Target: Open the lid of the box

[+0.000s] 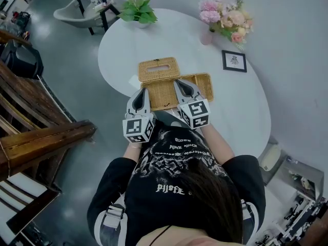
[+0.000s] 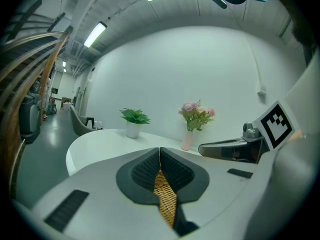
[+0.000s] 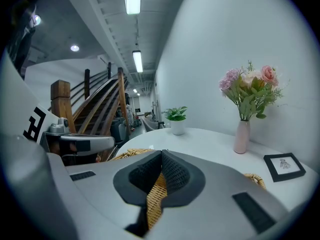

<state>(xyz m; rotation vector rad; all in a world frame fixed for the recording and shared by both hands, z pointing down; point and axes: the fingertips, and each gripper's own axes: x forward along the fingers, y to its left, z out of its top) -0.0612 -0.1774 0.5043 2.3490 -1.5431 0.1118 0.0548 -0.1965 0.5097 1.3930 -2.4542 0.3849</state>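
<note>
A woven wicker box (image 1: 201,84) lies on the white round table (image 1: 241,111). Its slotted lid (image 1: 158,68) is swung back at the box's far left side. My left gripper (image 1: 143,89) and right gripper (image 1: 178,81) hover side by side over the box's near part, both pointing away from me. In the left gripper view the left gripper (image 2: 160,150) has its pads together, with wicker (image 2: 165,198) showing below the tips. In the right gripper view the right gripper (image 3: 162,153) is shut the same way above the weave (image 3: 156,200). Neither holds anything.
A potted plant (image 1: 138,10) stands at the table's far edge, a pink vase of flowers (image 1: 223,19) at the far right, and a small framed picture (image 1: 234,61) right of the box. Wooden stair rails (image 1: 36,132) are on the left, and a white chair (image 1: 77,12) beyond the table.
</note>
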